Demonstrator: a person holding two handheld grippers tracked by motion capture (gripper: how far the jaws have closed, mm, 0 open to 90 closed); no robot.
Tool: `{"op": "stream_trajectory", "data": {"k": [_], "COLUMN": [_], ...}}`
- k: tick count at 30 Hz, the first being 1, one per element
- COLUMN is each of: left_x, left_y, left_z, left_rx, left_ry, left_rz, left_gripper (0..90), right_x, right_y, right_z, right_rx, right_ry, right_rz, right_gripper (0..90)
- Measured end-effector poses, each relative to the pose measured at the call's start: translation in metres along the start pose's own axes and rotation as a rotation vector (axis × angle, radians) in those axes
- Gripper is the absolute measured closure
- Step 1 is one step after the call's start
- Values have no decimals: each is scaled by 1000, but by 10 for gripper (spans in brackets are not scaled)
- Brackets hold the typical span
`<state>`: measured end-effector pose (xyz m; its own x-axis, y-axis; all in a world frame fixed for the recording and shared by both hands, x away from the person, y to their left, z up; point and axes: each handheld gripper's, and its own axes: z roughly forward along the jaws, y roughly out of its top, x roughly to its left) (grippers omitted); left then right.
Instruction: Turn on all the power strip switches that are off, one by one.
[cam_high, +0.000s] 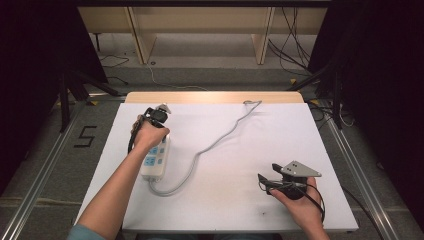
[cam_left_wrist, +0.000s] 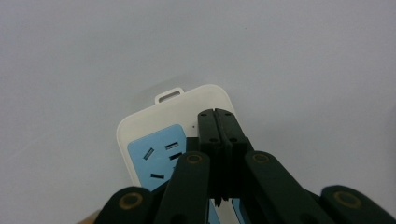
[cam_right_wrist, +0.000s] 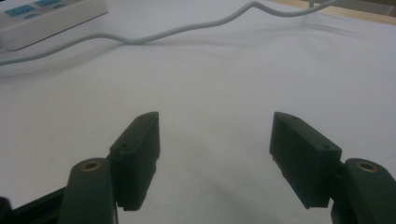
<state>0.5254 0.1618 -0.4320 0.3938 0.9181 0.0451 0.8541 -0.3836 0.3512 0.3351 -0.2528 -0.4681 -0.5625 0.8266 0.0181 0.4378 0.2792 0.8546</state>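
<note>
A white power strip (cam_high: 156, 162) with blue sockets lies at the left of the white table (cam_high: 260, 135). Its grey cable (cam_high: 220, 137) loops from the near end and runs off the far edge. My left gripper (cam_high: 156, 120) is held over the strip's far end. In the left gripper view its jaws (cam_left_wrist: 216, 116) are shut together with nothing between them, tips just above the strip (cam_left_wrist: 154, 135) beside a blue socket; contact is unclear. My right gripper (cam_high: 268, 174) rests near the front right, open and empty (cam_right_wrist: 215, 140), facing the strip (cam_right_wrist: 46, 16) and cable (cam_right_wrist: 187, 30).
The table's wooden far edge (cam_high: 210, 96) borders a floor with loose cables (cam_high: 295, 55) and wooden furniture legs (cam_high: 142, 40). Metal rails (cam_high: 355, 165) run along both sides of the table. A "5" mark (cam_high: 86, 136) is on the floor at the left.
</note>
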Motion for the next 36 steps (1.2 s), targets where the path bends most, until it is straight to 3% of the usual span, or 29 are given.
{"op": "stream_trajectory", "data": {"k": [21, 32, 36], "left_x": [-1, -3, -7], "left_y": [0, 1, 2], "left_z": [3, 3, 5], "left_rx": [5, 18, 24], "left_ry": [5, 21, 49], "left_rz": [-17, -13, 3], "left_gripper": [897, 897, 898], "right_x": [0, 0, 0], "right_y": [0, 0, 0], "right_z": [0, -1, -1], "right_rx": [0, -3, -1], "right_ry": [4, 2, 3], "right_rz": [-2, -2, -3], "right_gripper": [343, 343, 343]}}
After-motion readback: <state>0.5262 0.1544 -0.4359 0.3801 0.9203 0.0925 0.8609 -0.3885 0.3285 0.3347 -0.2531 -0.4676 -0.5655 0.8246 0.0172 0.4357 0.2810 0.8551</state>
